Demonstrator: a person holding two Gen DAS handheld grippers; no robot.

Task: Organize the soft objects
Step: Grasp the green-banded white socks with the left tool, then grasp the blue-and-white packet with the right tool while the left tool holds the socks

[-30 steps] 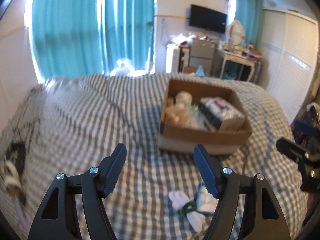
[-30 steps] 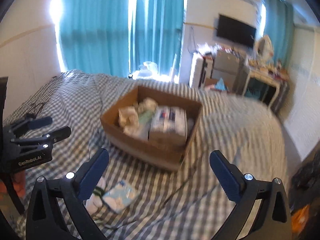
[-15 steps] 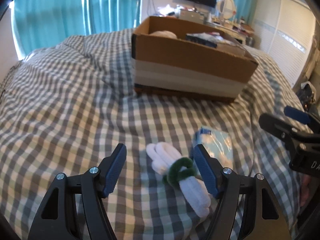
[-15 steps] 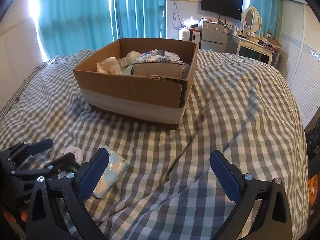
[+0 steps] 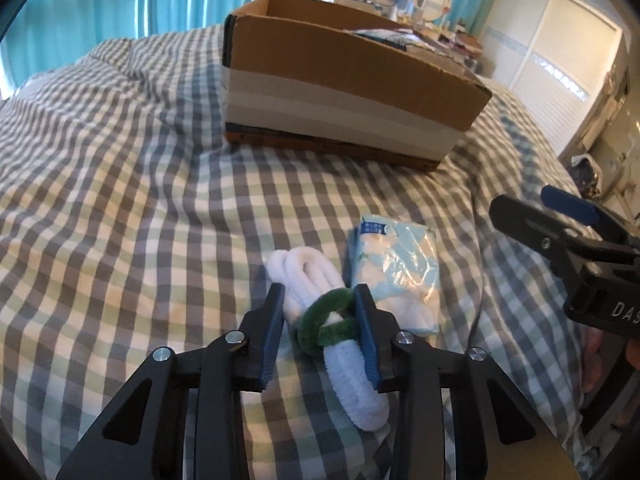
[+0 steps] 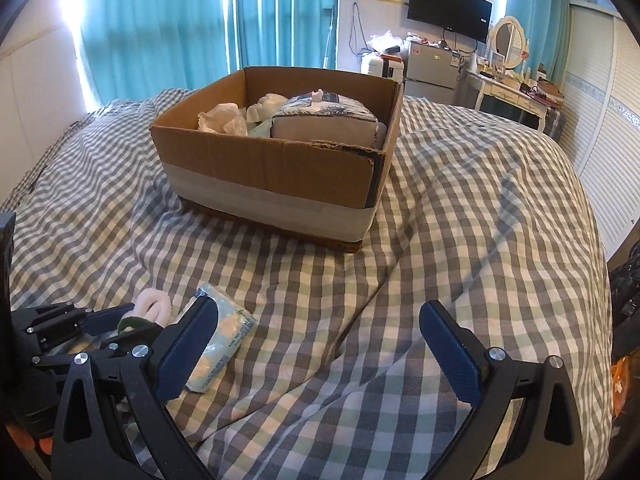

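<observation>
A white fuzzy bundle (image 5: 304,268) tied with a green band lies on the checked bedspread (image 5: 140,208). My left gripper (image 5: 319,300) straddles it, jaws closing, both blue pads touching its sides at the band. A pale blue tissue pack (image 5: 396,264) lies just right of the bundle. Behind them stands an open cardboard box (image 6: 272,168) holding several soft items. In the right wrist view my right gripper (image 6: 318,312) hangs wide open over bare bedspread; its left finger overlaps the tissue pack (image 6: 224,332). The left gripper (image 6: 136,322) shows at lower left there.
Teal curtains (image 6: 180,20) hang behind the bed. A wall TV (image 6: 448,8), small fridge (image 6: 430,68) and dressing table (image 6: 508,88) stand beyond the far edge. White wardrobe doors (image 6: 600,128) line the right side.
Both grippers dropped toward the bed over the first half second, then held still. The left jaws, wide before, have narrowed onto the white bundle. The right jaws stay wide.
</observation>
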